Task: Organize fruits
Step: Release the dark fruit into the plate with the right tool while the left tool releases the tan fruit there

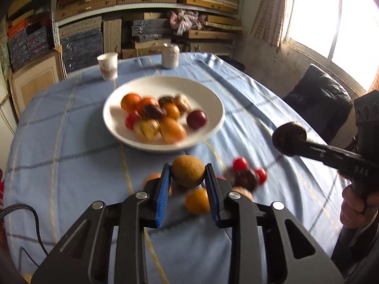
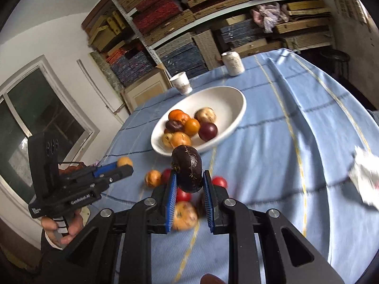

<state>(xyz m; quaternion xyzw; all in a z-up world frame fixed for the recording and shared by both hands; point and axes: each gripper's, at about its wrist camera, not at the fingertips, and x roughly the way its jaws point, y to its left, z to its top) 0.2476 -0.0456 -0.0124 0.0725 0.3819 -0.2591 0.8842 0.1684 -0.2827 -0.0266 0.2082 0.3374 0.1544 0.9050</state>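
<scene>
Through the left wrist camera, the left gripper (image 1: 187, 177) is clamped on one round, fuzzy brown kiwi-like fruit (image 1: 187, 173), its blue ribbed pads (image 1: 164, 189) pressing both sides, raised above the light blue checked tablecloth (image 1: 71, 165). Beyond it sits one wide white ceramic bowl (image 1: 213, 99) holding about ten blurred fruits: some four orange ones, one dark red plum-like ball, one small red one and several brown or mottled pieces. On the cloth under the gripper lie loose fruits, blurred: two small red cherry tomatoes (image 1: 240, 163), one orange fruit (image 1: 197, 201), one dark brown one, and one more orange piece half hidden behind the left finger. One white paper cup (image 1: 107, 66) and one pale drinks can (image 1: 170, 55) stand at the far edge. At right, a hand (image 1: 355, 208) grips the black pistol handle of the right gripper (image 1: 289, 139), which points toward the bowl, clamped on a dark round fruit.

Through the right wrist camera, the right gripper (image 2: 189, 182) is clamped on one dark purple-brown, wrinkled round fruit (image 2: 187, 171) just in front of the bowl (image 2: 236, 99); seven fruits show inside it. Below lie about three red tomatoes, one tan fruit (image 2: 152, 178) and one mottled orange fruit (image 2: 184, 215). One crumpled white tissue (image 2: 366, 179) rests at right. At left, a hand (image 2: 59, 227) holds the left gripper (image 2: 124, 164) nearly level, shut on its fruit.
</scene>
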